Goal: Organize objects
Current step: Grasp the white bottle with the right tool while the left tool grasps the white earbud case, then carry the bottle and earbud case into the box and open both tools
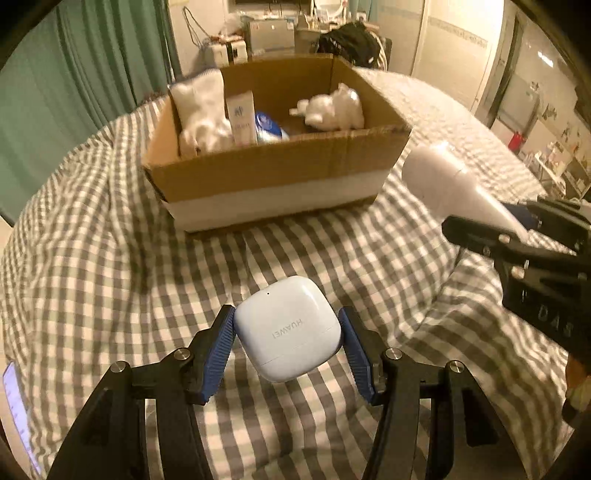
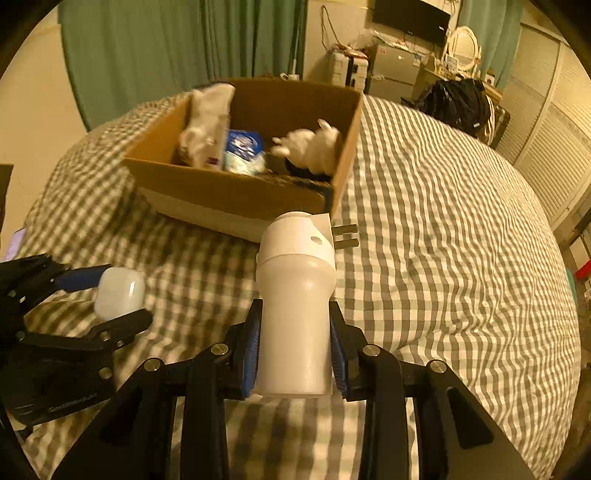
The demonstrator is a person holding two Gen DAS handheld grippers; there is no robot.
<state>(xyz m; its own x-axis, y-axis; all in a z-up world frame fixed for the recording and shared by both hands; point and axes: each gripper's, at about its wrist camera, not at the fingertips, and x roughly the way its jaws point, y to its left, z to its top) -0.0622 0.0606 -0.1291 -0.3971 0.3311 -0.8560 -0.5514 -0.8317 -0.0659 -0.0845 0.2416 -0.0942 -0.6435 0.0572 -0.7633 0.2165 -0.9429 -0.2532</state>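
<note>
My left gripper (image 1: 287, 334) is shut on a pale blue Huawei earbud case (image 1: 288, 328), held above the checked bedspread; it also shows in the right wrist view (image 2: 119, 292). My right gripper (image 2: 293, 349) is shut on a white plug-in device (image 2: 295, 306) with two metal prongs, seen from the left wrist view (image 1: 454, 188). An open cardboard box (image 1: 280, 177) stands ahead on the bed, also in the right wrist view (image 2: 236, 192). It holds white socks (image 1: 201, 110), a white tube (image 1: 243, 118), a blue packet (image 1: 269, 127) and a white soft item (image 1: 332, 107).
The grey-and-white checked bedspread (image 2: 443, 240) covers the bed all around the box. Green curtains (image 1: 74, 74) hang at the back left. A cluttered desk (image 1: 280, 29) and a black bag (image 2: 458, 99) stand beyond the bed. A lit phone (image 1: 14, 406) lies at the left edge.
</note>
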